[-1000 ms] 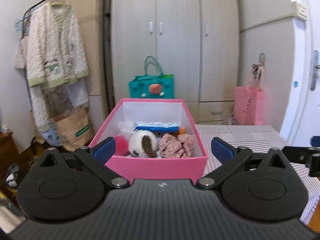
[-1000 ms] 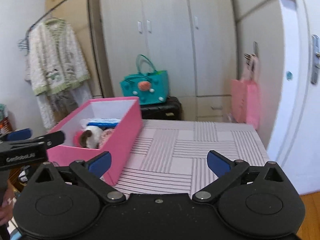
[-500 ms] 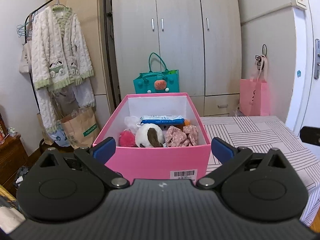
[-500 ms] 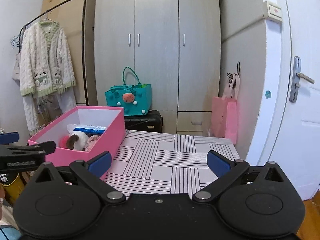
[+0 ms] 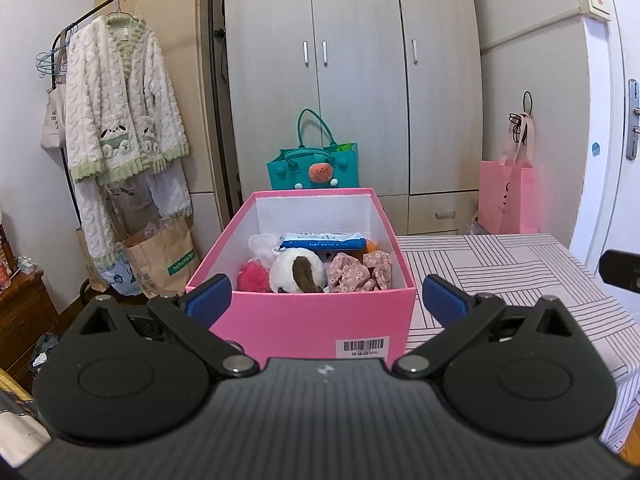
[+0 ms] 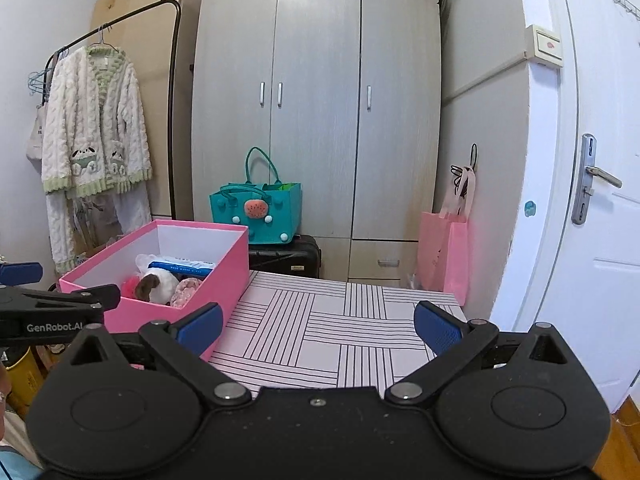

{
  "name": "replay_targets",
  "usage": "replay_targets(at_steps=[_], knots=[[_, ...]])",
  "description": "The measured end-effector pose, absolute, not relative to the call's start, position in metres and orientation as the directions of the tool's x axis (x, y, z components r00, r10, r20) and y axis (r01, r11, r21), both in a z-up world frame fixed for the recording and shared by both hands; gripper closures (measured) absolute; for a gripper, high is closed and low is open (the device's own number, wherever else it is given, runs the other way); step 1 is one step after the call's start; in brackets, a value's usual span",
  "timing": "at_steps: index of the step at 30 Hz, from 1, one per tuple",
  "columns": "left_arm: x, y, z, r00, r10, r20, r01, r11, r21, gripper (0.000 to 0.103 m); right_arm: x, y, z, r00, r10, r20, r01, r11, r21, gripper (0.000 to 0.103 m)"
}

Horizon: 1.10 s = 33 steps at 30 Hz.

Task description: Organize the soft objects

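Pink cardboard box (image 5: pixel 304 320), open-topped with a white lining and a barcode label on its near wall, stood at the left end of the table with the pink striped cloth (image 6: pixel 340 336). Soft items lay inside it: a white plush toy with a brown patch (image 5: pixel 297 276), a fuzzy magenta ball (image 5: pixel 253 276), a pink floral fabric piece (image 5: pixel 356 276), a blue-and-white tissue pack (image 5: pixel 322 241) toward the back, and a crumpled clear bag (image 5: pixel 262 244).

My left gripper (image 5: pixel 326 300) hovered just in front of the box, jaws spread wide, holding nothing. My right gripper (image 6: pixel 318 326) hung over bare cloth beside the box, also spread and empty.

Risks noted, as judgement only:
- Box sat close to the table's left edge; a shove from my left fingers on the near wall could slide or tip it off.
- Plush and ball lay touching; a wide pinch could snag both.
- Light cardboard might lift along with a snagged item.
- The two grippers were close enough to collide.
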<state>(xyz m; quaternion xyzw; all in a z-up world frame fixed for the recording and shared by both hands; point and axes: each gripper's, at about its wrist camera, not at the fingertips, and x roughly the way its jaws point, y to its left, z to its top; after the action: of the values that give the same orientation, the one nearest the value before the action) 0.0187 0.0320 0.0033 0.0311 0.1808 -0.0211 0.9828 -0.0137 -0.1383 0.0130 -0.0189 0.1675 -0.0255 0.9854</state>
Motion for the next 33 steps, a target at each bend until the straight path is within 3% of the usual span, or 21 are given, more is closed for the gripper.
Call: replay_targets(at_steps=[12,33], knots=[[0.019,0.026,0.008,0.930,-0.035,-0.365,0.069,0.994,0.079,0.000,-0.002,-0.144,0.006,0.917,-0.086,-0.388,0.081,0.996,-0.028,0.000],[0.025,0.029,0.010,0.923,-0.044,-0.383,0.066,0.997,0.044,0.000,0.000,-0.147,0.007,0.921,-0.106,-0.376,0.101,0.994,-0.034,0.000]])
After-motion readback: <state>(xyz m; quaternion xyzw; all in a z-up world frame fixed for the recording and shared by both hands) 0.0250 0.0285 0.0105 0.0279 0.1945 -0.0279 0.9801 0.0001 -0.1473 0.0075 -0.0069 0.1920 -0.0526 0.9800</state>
